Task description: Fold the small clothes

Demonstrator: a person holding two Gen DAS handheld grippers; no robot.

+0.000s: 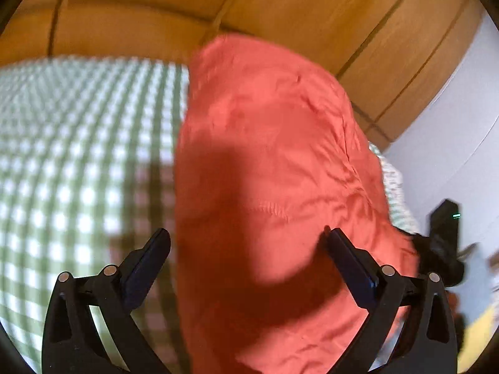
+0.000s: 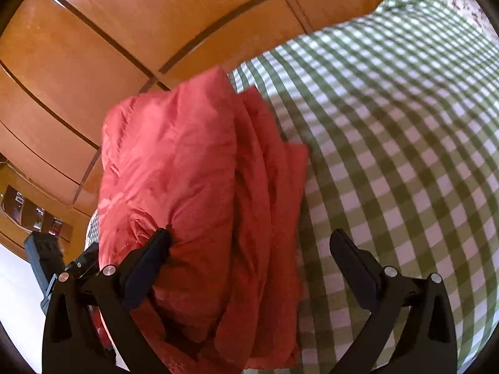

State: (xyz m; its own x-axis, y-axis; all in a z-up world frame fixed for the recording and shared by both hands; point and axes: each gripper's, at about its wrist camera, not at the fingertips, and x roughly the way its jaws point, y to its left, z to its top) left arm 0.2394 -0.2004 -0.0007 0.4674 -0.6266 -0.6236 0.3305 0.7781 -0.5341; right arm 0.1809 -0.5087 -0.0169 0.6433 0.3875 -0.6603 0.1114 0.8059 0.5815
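Note:
A coral-red garment [image 1: 268,162] lies in folded layers on a green-and-white checked cloth [image 1: 78,155]. In the left wrist view my left gripper [image 1: 246,240] stands open just above the garment's near part, its shadow falling on the fabric. In the right wrist view the same red garment [image 2: 193,193] shows as a thick bundle with stacked folded edges on its right. My right gripper [image 2: 249,240] is open over it, the left finger [image 2: 149,261] against the fabric and the right finger [image 2: 355,265] over the checked cloth [image 2: 389,155]. The other gripper [image 2: 46,261] shows at the far left.
Orange-brown wooden panels [image 1: 280,6] rise behind the checked surface. The wooden panels [image 2: 109,46] fill the upper left of the right wrist view. A white wall [image 1: 461,143] stands to the right, with the dark body of the other gripper [image 1: 443,237] in front of it.

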